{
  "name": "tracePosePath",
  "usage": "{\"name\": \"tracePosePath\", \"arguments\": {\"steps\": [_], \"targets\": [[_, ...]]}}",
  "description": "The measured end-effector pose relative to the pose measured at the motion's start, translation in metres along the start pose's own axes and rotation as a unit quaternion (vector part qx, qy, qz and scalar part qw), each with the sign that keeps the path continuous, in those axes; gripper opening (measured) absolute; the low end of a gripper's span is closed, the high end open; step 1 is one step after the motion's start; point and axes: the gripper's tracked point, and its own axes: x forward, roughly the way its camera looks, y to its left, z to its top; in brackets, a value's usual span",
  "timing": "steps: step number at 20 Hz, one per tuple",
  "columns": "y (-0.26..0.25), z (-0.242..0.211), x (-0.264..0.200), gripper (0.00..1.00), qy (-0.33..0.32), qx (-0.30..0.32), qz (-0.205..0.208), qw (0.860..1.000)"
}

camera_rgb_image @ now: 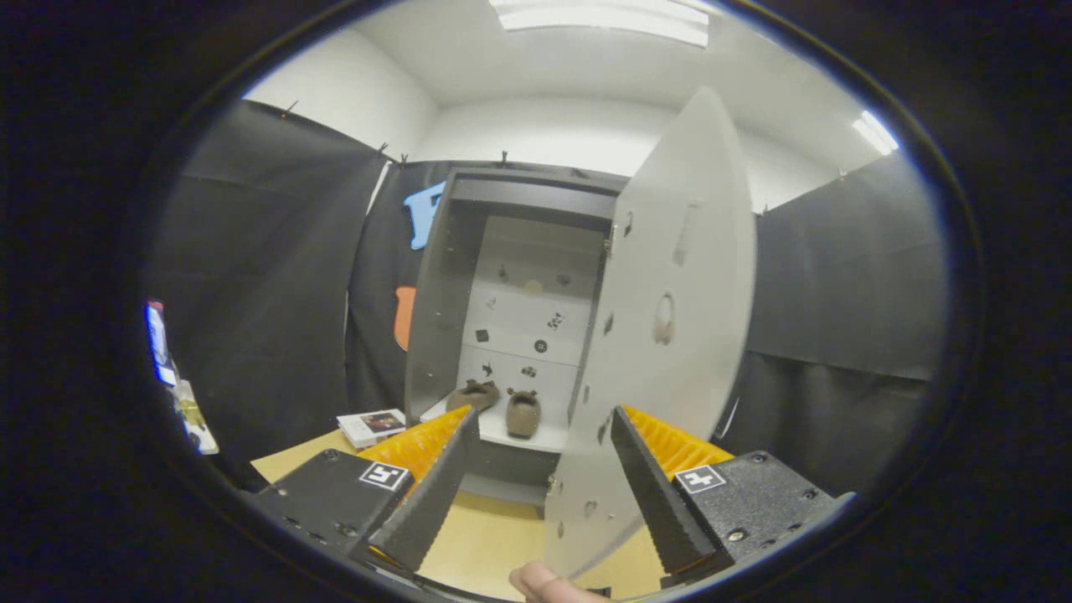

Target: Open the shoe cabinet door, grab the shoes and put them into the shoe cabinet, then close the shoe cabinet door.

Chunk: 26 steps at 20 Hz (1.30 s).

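A grey shoe cabinet [469, 251] stands ahead on a light wooden table [490, 536]. Its door [662, 335] is swung open to the right, and the door's lower edge reaches down between my fingers. Two brown shoes [502, 404] sit side by side on the cabinet's bottom shelf, beyond the fingertips. My gripper [544, 427] is open, its fingers spread wide; the door's lower part lies close to the right finger, and neither finger presses on it. A person's fingertip [543, 581] shows just under the door's bottom edge.
A small white box [373, 425] lies on the table left of the cabinet. Black cloth walls close in the booth on both sides. Some small objects [180, 394] hang or stand at the far left.
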Motion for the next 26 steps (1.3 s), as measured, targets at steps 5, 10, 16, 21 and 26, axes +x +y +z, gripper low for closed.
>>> {"name": "tracePosePath", "arguments": {"steps": [5, 10, 16, 21, 26], "targets": [[-0.075, 0.009, -0.034, 1.0, -0.024, 0.011, -0.033, 0.999], [-0.138, -0.007, -0.041, 1.0, -0.028, -0.009, -0.071, 0.997], [-0.187, -0.051, -0.007, 1.0, 0.01, -0.015, -0.102, 0.995], [-0.186, -0.075, 0.038, 1.0, 0.025, 0.033, -0.091, 0.995], [-0.15, -0.086, 0.048, 1.0, 0.033, 0.068, -0.046, 0.996]]}}
